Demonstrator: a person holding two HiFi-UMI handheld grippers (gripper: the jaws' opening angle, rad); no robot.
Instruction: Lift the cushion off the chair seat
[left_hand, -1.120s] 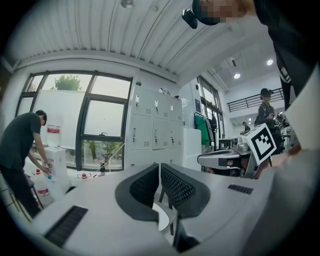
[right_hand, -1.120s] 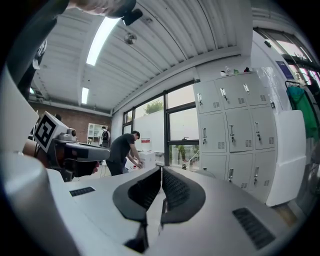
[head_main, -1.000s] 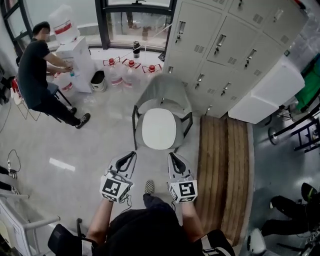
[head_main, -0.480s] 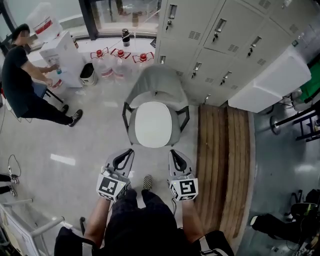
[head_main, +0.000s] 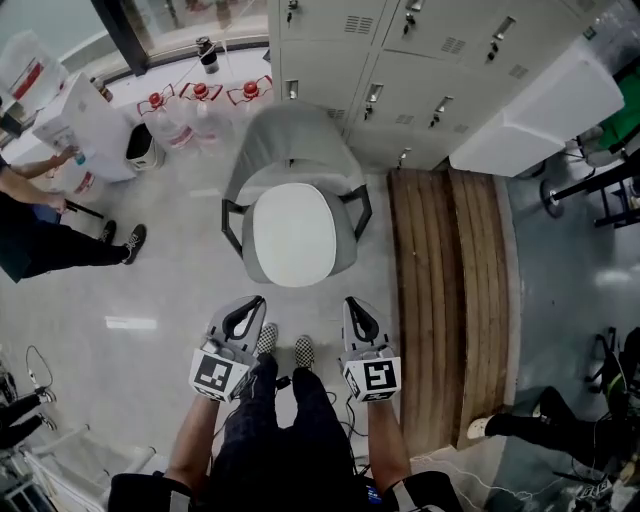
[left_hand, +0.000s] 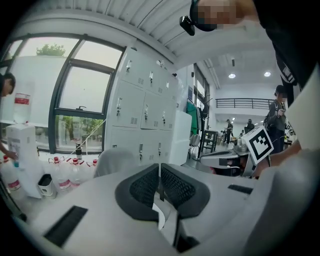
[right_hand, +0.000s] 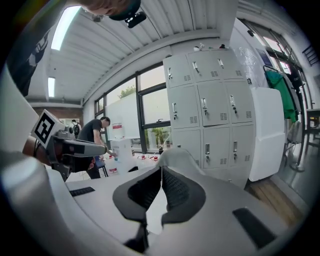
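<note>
A white oval cushion (head_main: 293, 233) lies flat on the seat of a grey armchair (head_main: 291, 145) with black arms, seen from above in the head view. My left gripper (head_main: 257, 304) and right gripper (head_main: 349, 304) hover side by side just short of the chair's front edge, apart from it. Both are shut with nothing between their jaws. In the left gripper view the chair's grey back (left_hand: 114, 161) rises behind the shut left gripper (left_hand: 159, 172). The right gripper view shows the chair back (right_hand: 176, 156) beyond the shut right gripper (right_hand: 161, 176).
Grey lockers (head_main: 400, 60) stand behind the chair. A wooden bench (head_main: 452, 300) runs along its right. Water bottles (head_main: 198, 98) and a white dispenser (head_main: 80, 120) sit at the back left, where a person (head_main: 30, 235) is seated. My own legs and shoes (head_main: 284, 352) are between the grippers.
The chair and cushion have grown larger and closer in the head view as I stepped toward them. Both grippers stayed shut and side by side, now nearer the seat's front edge.
</note>
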